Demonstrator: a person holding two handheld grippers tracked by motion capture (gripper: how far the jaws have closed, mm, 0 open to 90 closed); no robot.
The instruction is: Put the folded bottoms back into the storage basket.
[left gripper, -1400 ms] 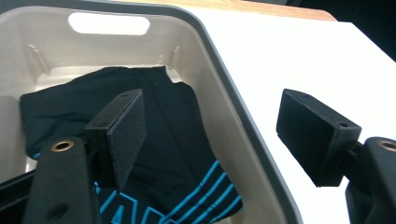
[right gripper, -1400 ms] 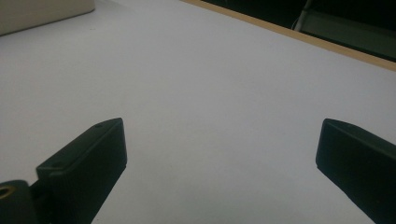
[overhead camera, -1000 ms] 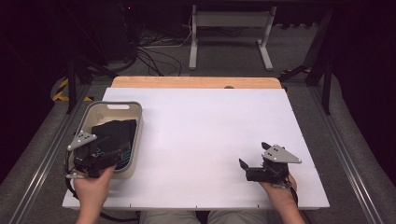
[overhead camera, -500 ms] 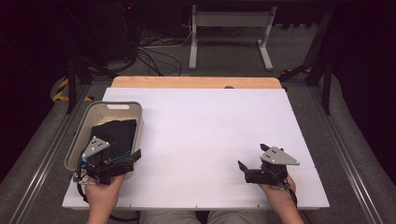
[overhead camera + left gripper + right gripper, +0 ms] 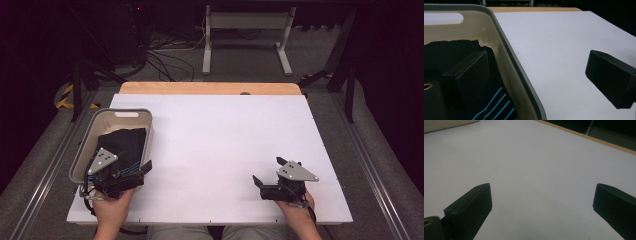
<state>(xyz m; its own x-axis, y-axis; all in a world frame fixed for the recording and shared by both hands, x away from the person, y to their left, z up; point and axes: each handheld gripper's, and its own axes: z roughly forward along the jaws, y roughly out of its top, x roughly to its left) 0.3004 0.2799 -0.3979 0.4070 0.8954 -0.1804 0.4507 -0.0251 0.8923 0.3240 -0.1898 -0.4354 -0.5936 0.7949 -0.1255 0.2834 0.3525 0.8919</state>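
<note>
A beige basket (image 5: 125, 111) stands at the table's left with a black cloth with blue stripes (image 5: 122, 142) lying in it. My left gripper (image 5: 132, 162) hovers at the basket's near right corner. Its jaws have just been opening and now stand wide apart. In the left gripper view one jaw is over the cloth (image 5: 449, 50) inside the basket, the other over the white table. The basket's rim (image 5: 506, 42) runs between them, and the left gripper (image 5: 534, 65) grips nothing. My right gripper (image 5: 267, 170) rests low at the near right, open, with bare table between its jaws (image 5: 542, 192).
The white tabletop (image 5: 225, 140) stretches between the two hands. A wooden strip (image 5: 210, 88) borders its far edge. Beyond it stand a metal stand's legs (image 5: 245, 45) and cables on the floor. Metal rails (image 5: 370, 170) run along both sides of the table.
The left gripper has drawn back a little from over the cloth toward the basket's near right corner. The cloth stays in the basket. The right gripper has kept still.
</note>
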